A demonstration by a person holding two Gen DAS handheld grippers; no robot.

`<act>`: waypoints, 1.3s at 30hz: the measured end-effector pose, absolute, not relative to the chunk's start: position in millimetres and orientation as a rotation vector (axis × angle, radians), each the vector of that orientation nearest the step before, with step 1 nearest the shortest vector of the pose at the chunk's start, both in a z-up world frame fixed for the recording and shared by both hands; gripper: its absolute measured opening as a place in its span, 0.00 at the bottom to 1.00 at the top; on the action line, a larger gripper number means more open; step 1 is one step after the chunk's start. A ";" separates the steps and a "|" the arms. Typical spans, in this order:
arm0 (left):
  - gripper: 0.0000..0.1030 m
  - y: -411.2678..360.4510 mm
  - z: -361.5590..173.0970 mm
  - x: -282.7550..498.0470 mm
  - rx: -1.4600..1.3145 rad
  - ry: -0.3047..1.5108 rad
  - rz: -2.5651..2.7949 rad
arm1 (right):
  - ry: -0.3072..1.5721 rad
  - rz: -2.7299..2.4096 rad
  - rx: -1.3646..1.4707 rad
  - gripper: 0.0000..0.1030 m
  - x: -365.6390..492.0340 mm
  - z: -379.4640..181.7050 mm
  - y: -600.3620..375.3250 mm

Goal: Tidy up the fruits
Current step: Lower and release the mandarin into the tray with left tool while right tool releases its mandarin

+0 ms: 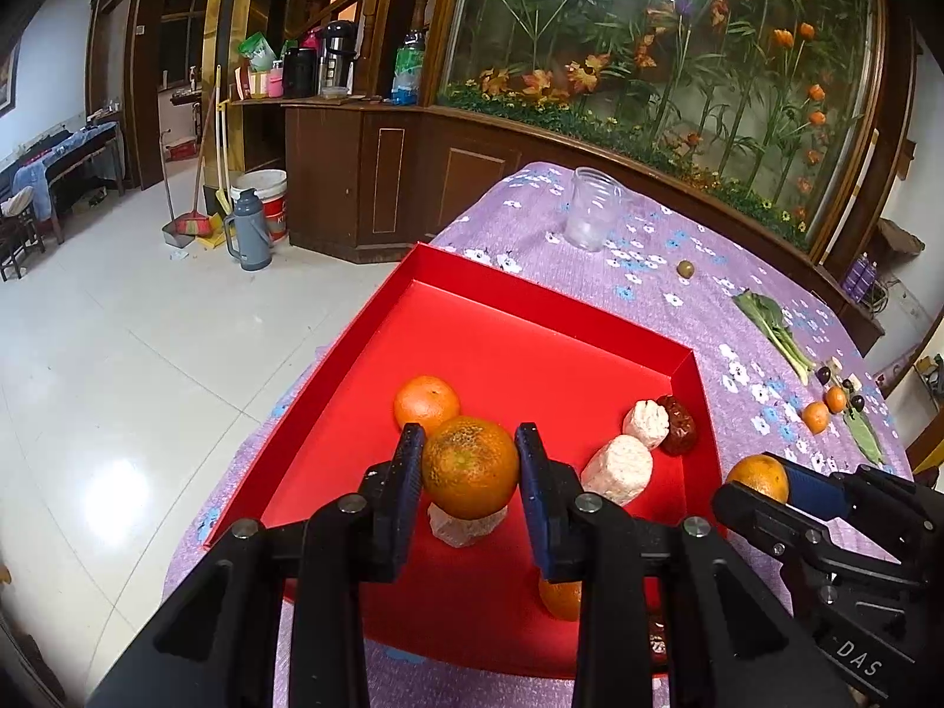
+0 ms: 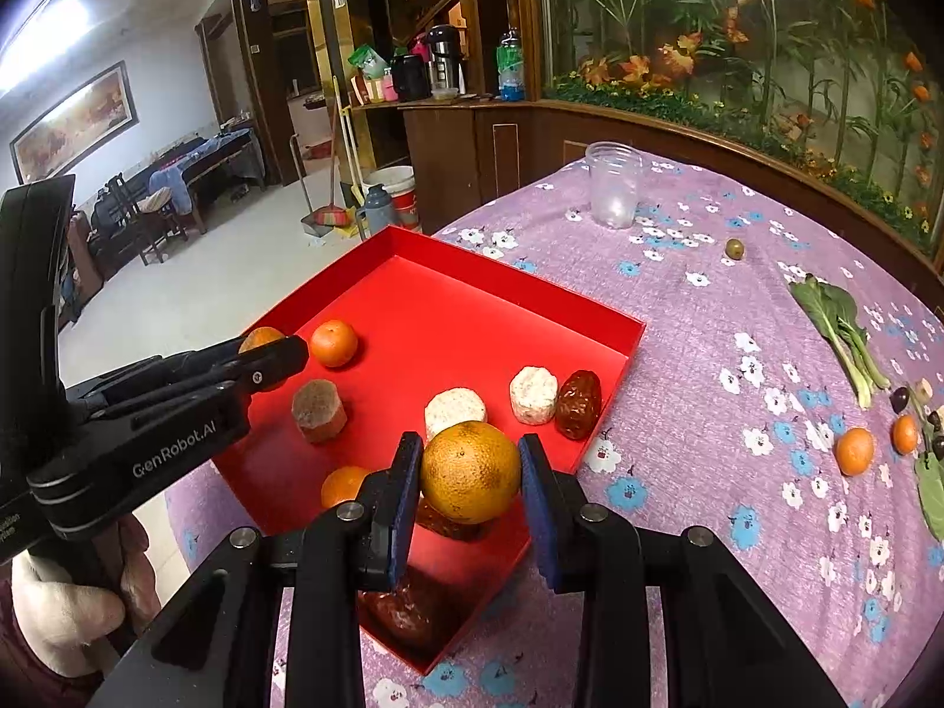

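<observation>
A red tray (image 1: pixel 531 307) lies on the purple flowered tablecloth; it also shows in the right wrist view (image 2: pixel 590 307). My left gripper (image 1: pixel 470 466) is shut on an orange (image 1: pixel 470 469) and holds it above the tray's near part. My right gripper (image 2: pixel 471 472) is shut on another orange (image 2: pixel 471 472) over the tray's near right corner; it shows in the left wrist view (image 1: pixel 761 481). In the tray lie a small orange (image 1: pixel 426 402), another small orange (image 1: pixel 560 599), several white pieces (image 1: pixel 618 468) and red dates (image 1: pixel 678 425).
On the cloth outside the tray: a clear plastic cup (image 2: pixel 613 183), a small green fruit (image 2: pixel 734 248), a leafy green (image 2: pixel 838 324), two small oranges (image 2: pixel 854 451) and dark small fruits (image 2: pixel 900 398) at the right. The table edge and tiled floor lie to the left.
</observation>
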State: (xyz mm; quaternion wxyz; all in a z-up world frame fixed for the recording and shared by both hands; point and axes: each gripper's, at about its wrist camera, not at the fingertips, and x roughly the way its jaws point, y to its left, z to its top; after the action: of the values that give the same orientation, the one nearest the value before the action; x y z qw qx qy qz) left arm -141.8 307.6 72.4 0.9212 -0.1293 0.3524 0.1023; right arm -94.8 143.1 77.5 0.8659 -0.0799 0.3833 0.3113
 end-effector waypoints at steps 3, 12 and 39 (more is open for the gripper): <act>0.29 307.8 68.5 -137.4 -0.266 0.735 0.208 | 0.809 0.651 -0.170 0.35 -89.9 75.9 145.6; 0.29 309.7 59.6 -125.9 -0.267 0.759 0.204 | 0.811 0.646 -0.168 0.35 -69.7 72.9 157.7; 0.44 310.9 53.3 -90.9 -0.246 0.753 0.177 | 0.911 0.641 -0.128 0.35 -16.3 39.3 183.9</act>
State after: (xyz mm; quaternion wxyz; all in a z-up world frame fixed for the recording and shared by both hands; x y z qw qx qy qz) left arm -90.9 310.9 53.3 0.9187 -0.1196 0.3664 0.0862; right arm -16.3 183.9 39.3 0.8469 -0.0608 0.4320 0.3041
